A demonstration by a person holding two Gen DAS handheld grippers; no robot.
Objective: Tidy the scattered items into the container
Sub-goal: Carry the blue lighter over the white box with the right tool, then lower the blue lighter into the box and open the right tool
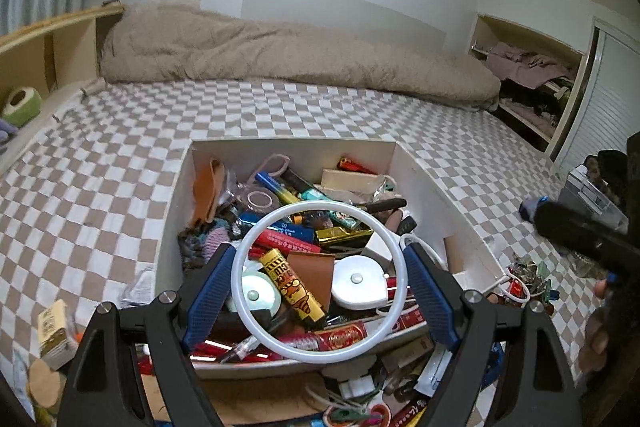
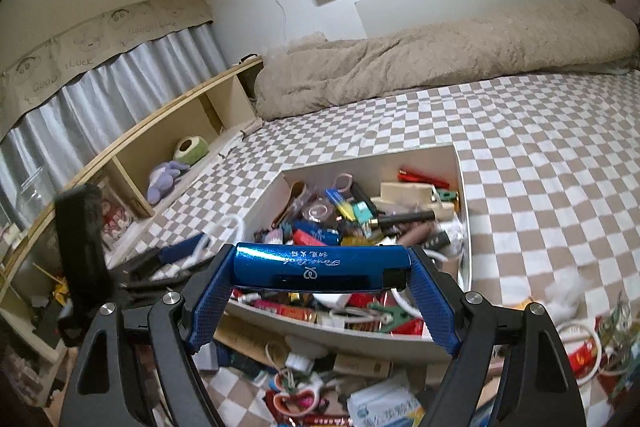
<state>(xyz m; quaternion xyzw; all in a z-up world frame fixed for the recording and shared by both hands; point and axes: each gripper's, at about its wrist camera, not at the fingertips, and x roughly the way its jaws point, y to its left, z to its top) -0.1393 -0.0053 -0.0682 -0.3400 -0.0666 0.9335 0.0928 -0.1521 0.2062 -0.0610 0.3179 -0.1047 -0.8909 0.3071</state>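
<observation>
White ring [image 1: 316, 283] sits pinched across its width between the pads of the left tool [image 1: 318, 291], hanging over the open box [image 1: 420, 183] on the checkered bed [image 1: 120, 147]. It looks like thin, light plastic that might flex or pop out if squeezed harder. The right tool [image 2: 320, 281] clamps a glossy blue tube [image 2: 320, 267] end to end, near the box's front edge; that slick, rounded shell could slip. Loose clutter [image 2: 320, 387] in front of the box is blurred, half hidden behind the tools, and hard to name.
</observation>
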